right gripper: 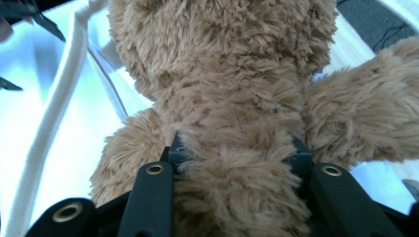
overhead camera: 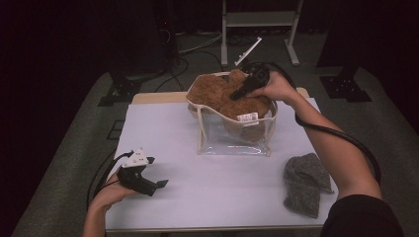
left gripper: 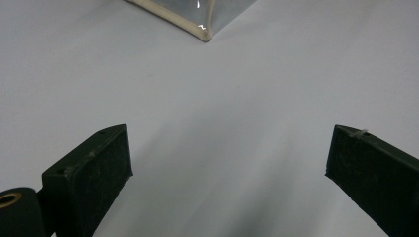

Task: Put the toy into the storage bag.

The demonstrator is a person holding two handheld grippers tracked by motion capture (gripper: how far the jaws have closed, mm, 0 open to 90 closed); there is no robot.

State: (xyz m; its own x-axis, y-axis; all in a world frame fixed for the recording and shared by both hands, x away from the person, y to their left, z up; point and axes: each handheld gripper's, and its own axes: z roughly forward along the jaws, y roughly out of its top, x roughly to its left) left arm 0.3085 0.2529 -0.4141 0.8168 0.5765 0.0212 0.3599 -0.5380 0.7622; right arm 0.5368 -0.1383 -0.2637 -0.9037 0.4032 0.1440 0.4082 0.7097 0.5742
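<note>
A brown plush teddy bear [overhead camera: 217,94] sits in the mouth of a clear plastic bag [overhead camera: 232,138] with cream trim, at the far middle of the white table [overhead camera: 163,133]. My right gripper [overhead camera: 238,93] comes down on it from above, and its jaws press into the fur of the bear's body [right gripper: 232,98]. In the right gripper view my right gripper [right gripper: 237,150] has the bag's cream rim [right gripper: 59,98] to its left. My left gripper [overhead camera: 158,172] rests at the front left, open with nothing between its jaws. In its own view my left gripper [left gripper: 230,148] points at a corner of the bag [left gripper: 202,29].
A grey knitted cloth [overhead camera: 306,182] lies crumpled at the front right of the table. Behind the table stand a metal frame [overhead camera: 259,29] and dark stands, with cables on the floor. Bare tabletop lies between the bag and the front edge.
</note>
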